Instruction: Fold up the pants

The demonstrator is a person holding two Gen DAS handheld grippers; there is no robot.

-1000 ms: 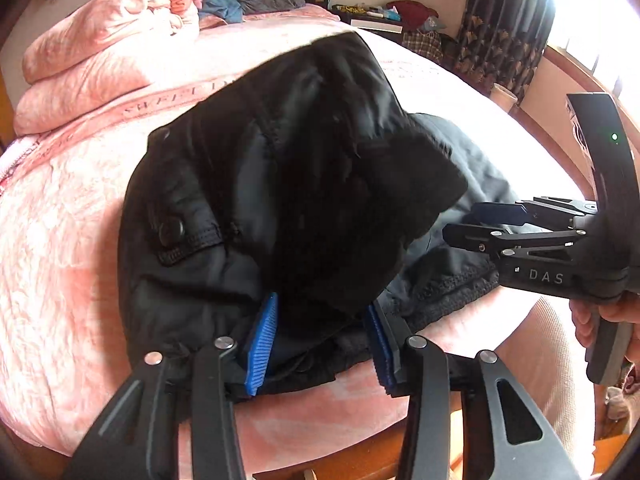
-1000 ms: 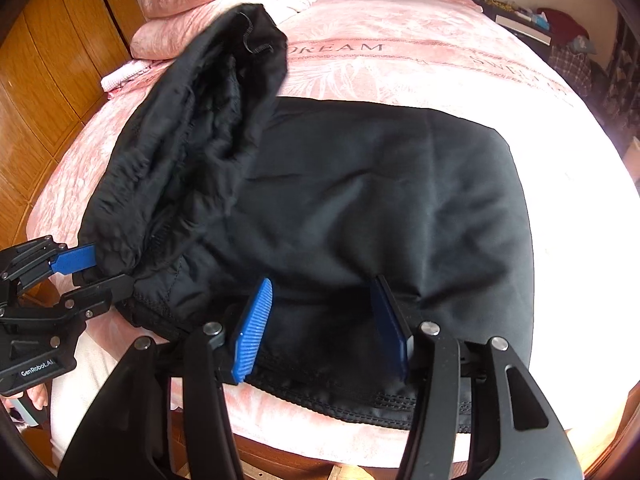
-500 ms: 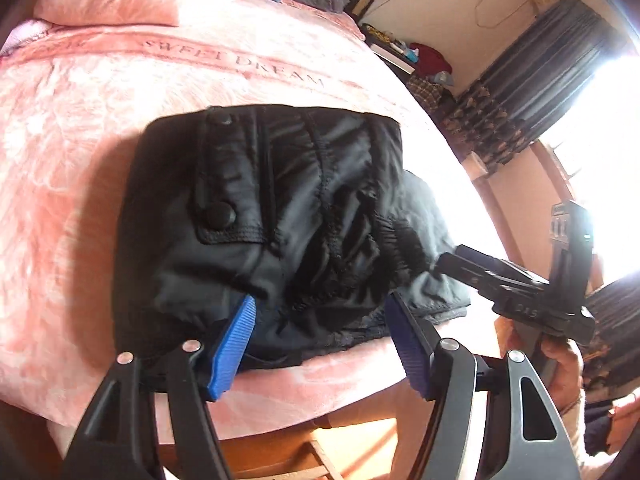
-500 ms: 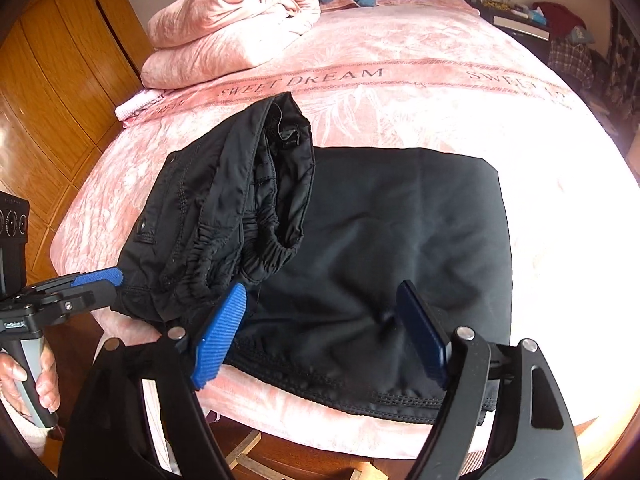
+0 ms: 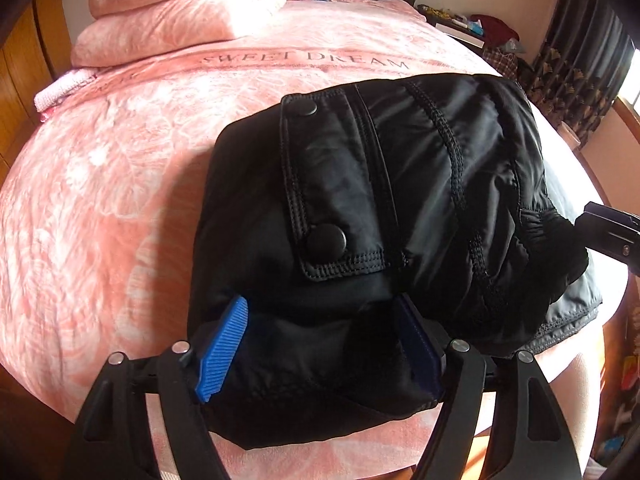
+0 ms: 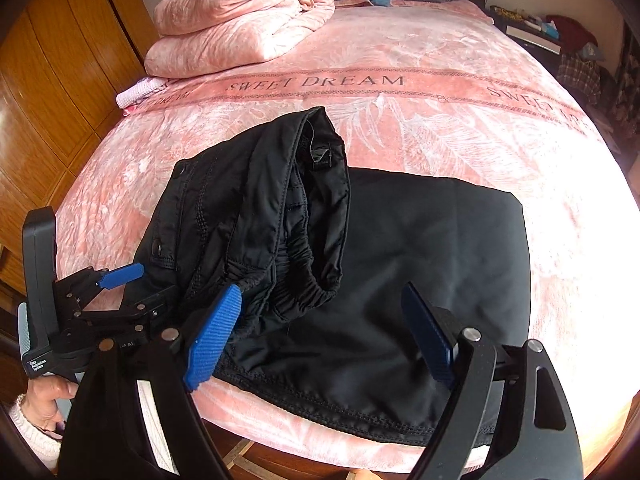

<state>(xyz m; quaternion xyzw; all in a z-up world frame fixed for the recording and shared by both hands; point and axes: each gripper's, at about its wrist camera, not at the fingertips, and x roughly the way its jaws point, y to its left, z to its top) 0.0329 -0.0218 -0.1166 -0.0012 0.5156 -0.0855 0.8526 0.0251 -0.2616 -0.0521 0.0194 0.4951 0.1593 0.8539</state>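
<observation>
the black pants (image 6: 400, 280) lie on the pink bedspread (image 6: 440, 120) at the near edge of the bed, partly folded: a flat layer spreads toward the right, and the waistband end (image 6: 304, 280) is doubled over on top of it at the left, its elastic rim showing. in the left wrist view that upper layer bulges, with a snap-buttoned pocket flap (image 5: 324, 236) facing up.

the left gripper (image 5: 320, 348) sits at the near left corner of the pants with its blue pads (image 5: 222, 350) spread apart and a fold of the black cloth lying between them; the pads look to be touching the cloth at either side, not pinching it flat. from the right wrist view the same gripper (image 6: 132, 292) comes in from the left, its tips at the pants' left edge, a hand (image 6: 48, 396) holding its grip.

the right gripper (image 6: 320, 336) hovers at the near edge of the bed, jaws wide apart, the left pad (image 6: 214, 336) just beside the waistband, the right pad (image 6: 428, 332) over the flat layer. whether it touches the cloth i can't tell.

a folded pink quilt (image 6: 240, 20) sits at the far left corner of the bed, and a wooden wardrobe (image 6: 52, 80) stands along the left side.
</observation>
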